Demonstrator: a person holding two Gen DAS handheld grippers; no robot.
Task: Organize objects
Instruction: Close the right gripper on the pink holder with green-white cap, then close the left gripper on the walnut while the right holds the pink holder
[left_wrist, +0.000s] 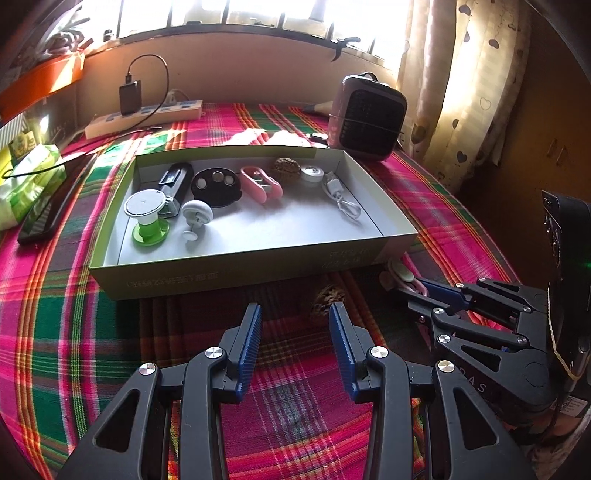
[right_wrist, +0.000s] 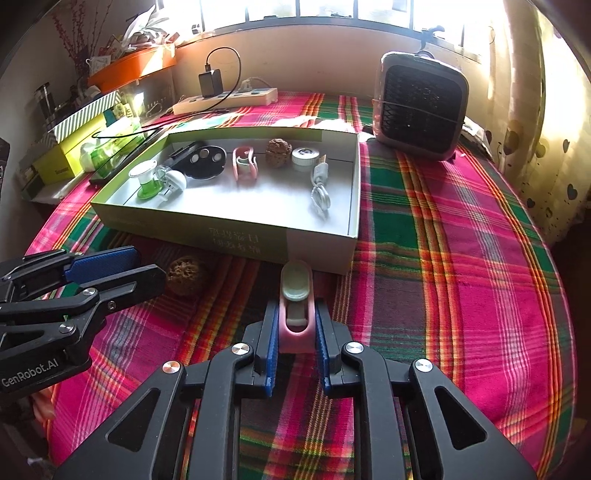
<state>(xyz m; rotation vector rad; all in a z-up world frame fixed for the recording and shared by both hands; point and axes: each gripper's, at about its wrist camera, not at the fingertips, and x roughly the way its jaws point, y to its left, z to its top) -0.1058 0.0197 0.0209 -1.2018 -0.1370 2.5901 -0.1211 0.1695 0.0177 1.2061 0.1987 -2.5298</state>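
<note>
A shallow open box (left_wrist: 243, 275) (right_wrist: 258, 242) on the plaid cloth holds several small items: a green-based stand (left_wrist: 147, 218), a white knob (left_wrist: 195, 216), a black disc (left_wrist: 216, 184), a pink clip (left_wrist: 260, 182), a walnut (left_wrist: 285, 168), a white cable (left_wrist: 341, 197). My right gripper (right_wrist: 295, 319) is shut on a second pink clip (right_wrist: 295, 306) just in front of the box; it also shows in the left wrist view (left_wrist: 400, 277). My left gripper (left_wrist: 295, 317) is open and empty, just short of a loose walnut (left_wrist: 327, 295) (right_wrist: 186, 275) on the cloth.
A pink fan heater (left_wrist: 365, 118) (right_wrist: 419, 107) stands behind the box at right. A power strip with charger (left_wrist: 144, 116) (right_wrist: 225, 98) lies at the back. A black phone (left_wrist: 48, 210) and green tissue packs (left_wrist: 26, 177) lie left. Curtains hang at right.
</note>
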